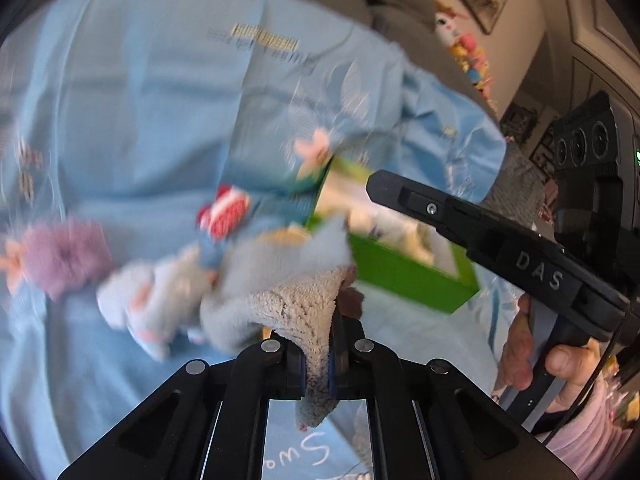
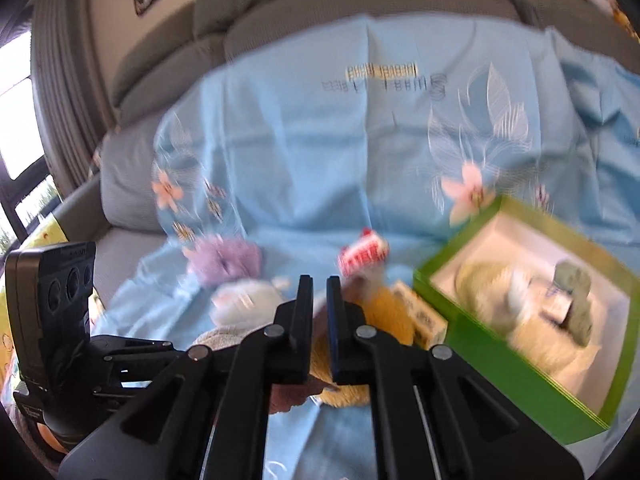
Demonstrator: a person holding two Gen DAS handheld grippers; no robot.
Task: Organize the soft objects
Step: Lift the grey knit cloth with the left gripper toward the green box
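Note:
My left gripper (image 1: pixel 320 336) is shut on a beige, towel-like plush (image 1: pixel 296 304) that bulges over its fingers and hangs down between them. A brown part of the plush sits at the right finger. My right gripper (image 2: pixel 320 284) has its jaws closed to a narrow slit, and I cannot make out anything pinched in it. A yellow and brown plush (image 2: pixel 360 344) lies just beyond and below it. On the blue sheet (image 2: pixel 320 140) lie a purple fluffy piece (image 2: pixel 224 260), a white plush (image 2: pixel 244 300) and a red-and-white toy (image 2: pixel 362 254). The view is blurred.
An open green box (image 2: pixel 500 360) with pale soft items inside stands at the right, a small carton (image 2: pixel 420 316) beside it. The sheet covers a grey sofa (image 2: pixel 320 0). A hand (image 1: pixel 520 344) holds the right gripper (image 1: pixel 374 186) above the box (image 1: pixel 400 276). The left gripper (image 2: pixel 160 350) shows low left.

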